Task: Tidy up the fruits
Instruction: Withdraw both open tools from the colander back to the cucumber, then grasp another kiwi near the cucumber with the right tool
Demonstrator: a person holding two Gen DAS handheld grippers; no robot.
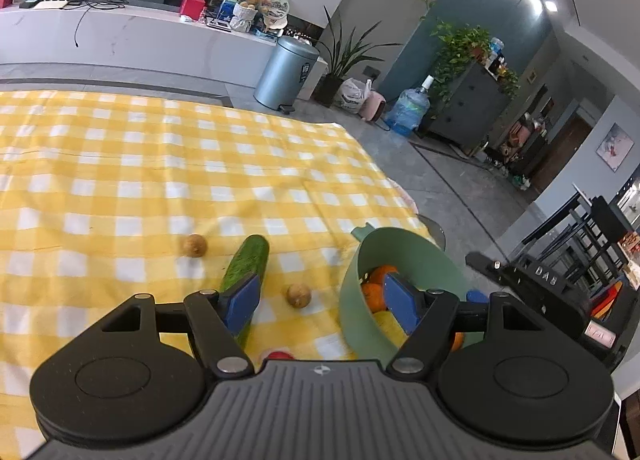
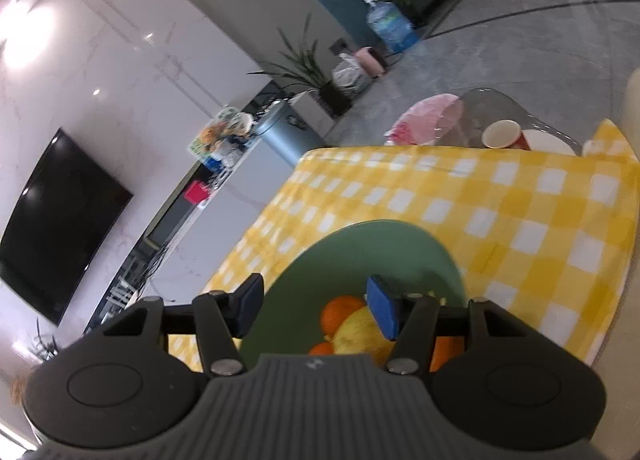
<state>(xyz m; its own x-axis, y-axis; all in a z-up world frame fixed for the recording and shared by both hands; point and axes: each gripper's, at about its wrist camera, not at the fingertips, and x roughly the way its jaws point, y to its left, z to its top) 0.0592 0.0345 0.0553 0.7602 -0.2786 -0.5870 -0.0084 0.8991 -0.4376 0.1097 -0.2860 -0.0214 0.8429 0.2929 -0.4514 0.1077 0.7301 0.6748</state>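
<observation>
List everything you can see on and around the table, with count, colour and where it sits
bowl: one, green, right part of the tablecloth
oranges: at least three, orange, in the bowl
yellow fruit: one, in the bowl
cucumber: one, green, left of the bowl
small round fruits: two, tan, either side of the cucumber
tablecloth: one, yellow and white check
cup: one, red, far table edge
left gripper: open, empty
right gripper: open, above the bowl

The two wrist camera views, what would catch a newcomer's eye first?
The yellow and white checked tablecloth fills both views. At its right edge sits a round green bowl holding oranges and a yellow fruit. Left of the bowl, a long dark green cucumber lies between two small round brown fruits.
</observation>
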